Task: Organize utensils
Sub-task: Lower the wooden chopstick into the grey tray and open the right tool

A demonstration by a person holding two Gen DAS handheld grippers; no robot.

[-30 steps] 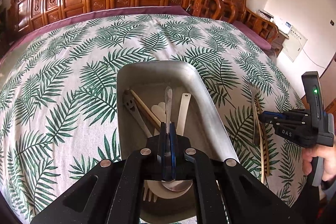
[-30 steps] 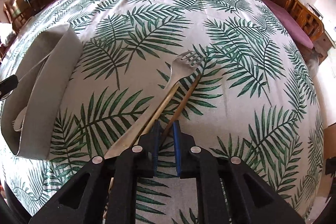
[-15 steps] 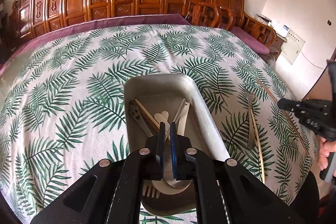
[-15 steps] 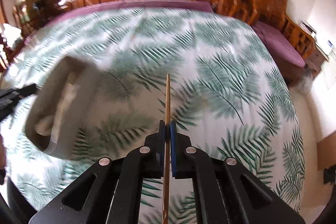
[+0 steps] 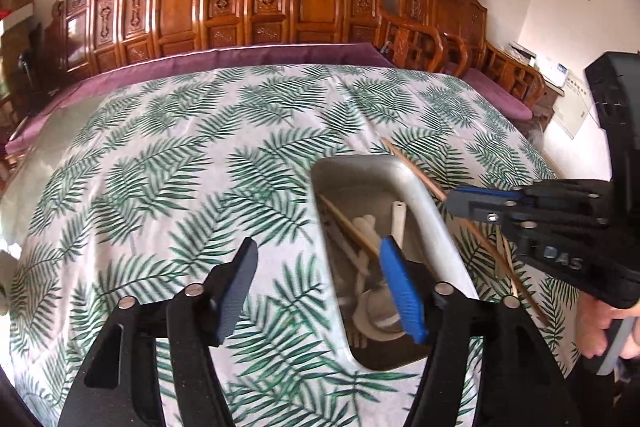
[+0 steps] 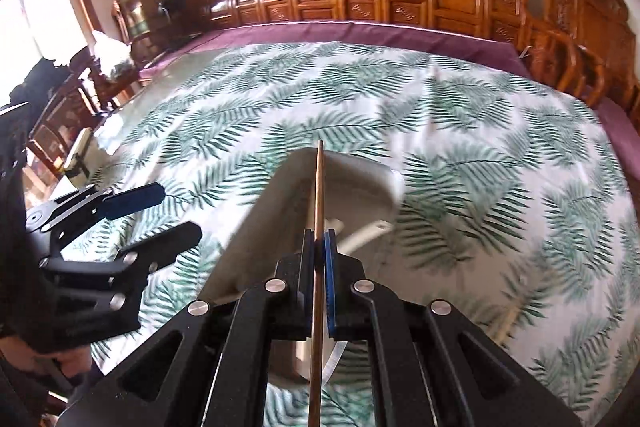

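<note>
The chopstick (image 6: pixel 318 211) is pinched mid-shaft in the clenched right gripper (image 6: pixel 319 247) and held over the tray (image 5: pixel 420 195), tip forward; it looks light, stiff and kinda slick, so a grip near the middle seems best or it could swivel. The left gripper (image 5: pixel 320 279) has just been opened, nothing between its fingers, and is angled down beside the tray; more utensils (image 5: pixel 372 247) are piled inside.

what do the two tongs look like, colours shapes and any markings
Both are black, angular two-finger tongs with silver round bolt heads at the joints. The left tongs carry flat ribbed pads, one blue, one darker. The right tongs have blue pads too, and their side shows raised lettering "DAS" in the left wrist view.
</note>
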